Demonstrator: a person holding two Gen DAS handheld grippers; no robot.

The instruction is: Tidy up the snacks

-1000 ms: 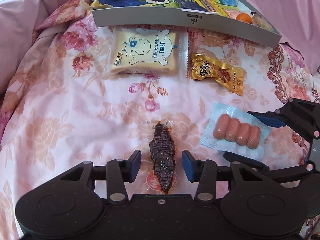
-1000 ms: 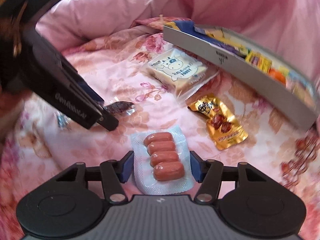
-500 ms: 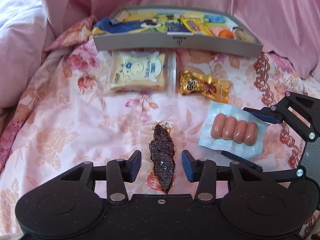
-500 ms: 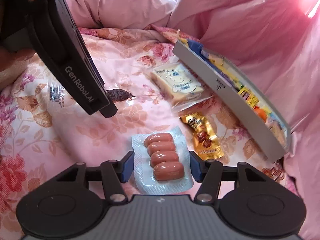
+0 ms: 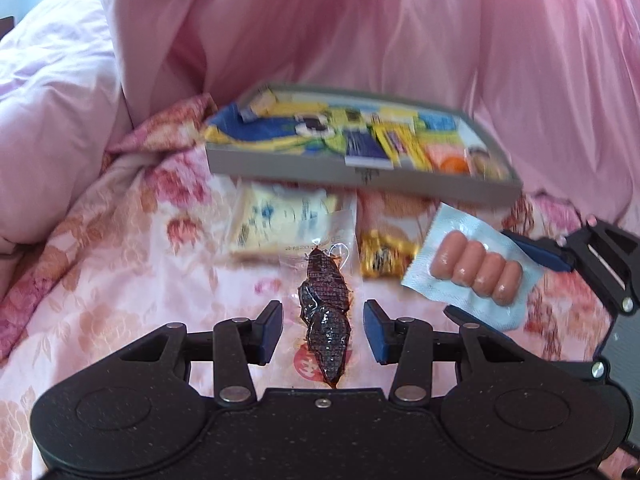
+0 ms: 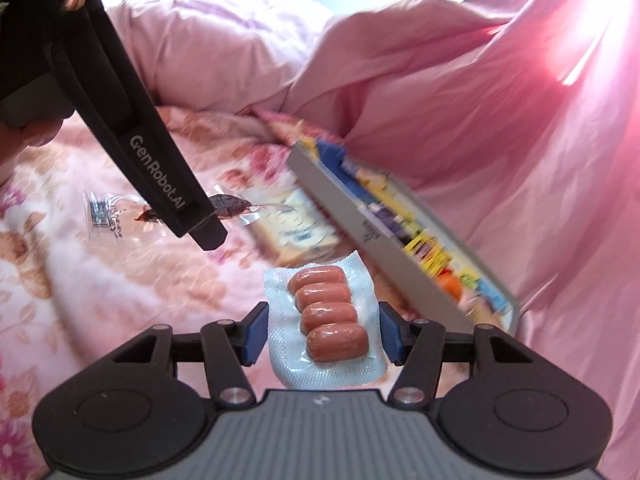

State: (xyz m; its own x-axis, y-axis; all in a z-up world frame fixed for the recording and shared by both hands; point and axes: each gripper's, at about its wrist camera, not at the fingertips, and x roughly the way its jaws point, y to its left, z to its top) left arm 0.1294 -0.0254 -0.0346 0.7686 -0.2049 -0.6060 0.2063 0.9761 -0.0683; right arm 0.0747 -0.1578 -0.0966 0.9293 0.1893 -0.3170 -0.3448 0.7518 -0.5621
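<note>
My left gripper (image 5: 323, 331) is shut on a clear packet of dark dried meat (image 5: 325, 308) and holds it above the floral bedspread. My right gripper (image 6: 321, 331) is shut on a pale blue pack of small sausages (image 6: 327, 320), also lifted; it shows in the left wrist view (image 5: 474, 268) too. The meat packet (image 6: 228, 205) hangs beside the left gripper in the right wrist view. A grey snack box (image 5: 360, 170) full of colourful packets lies ahead, and appears at the right in the right wrist view (image 6: 384, 256).
A toast bread pack (image 5: 280, 220) and a gold snack packet (image 5: 384, 256) lie on the bedspread in front of the box. Pink duvet folds (image 5: 360, 32) rise behind and beside the box. A pale pink pillow (image 5: 48, 128) lies at the left.
Both grippers have risen off the bedspread with their packets and tilted up toward the box. The sausage pack and meat packet now hang in the air.
</note>
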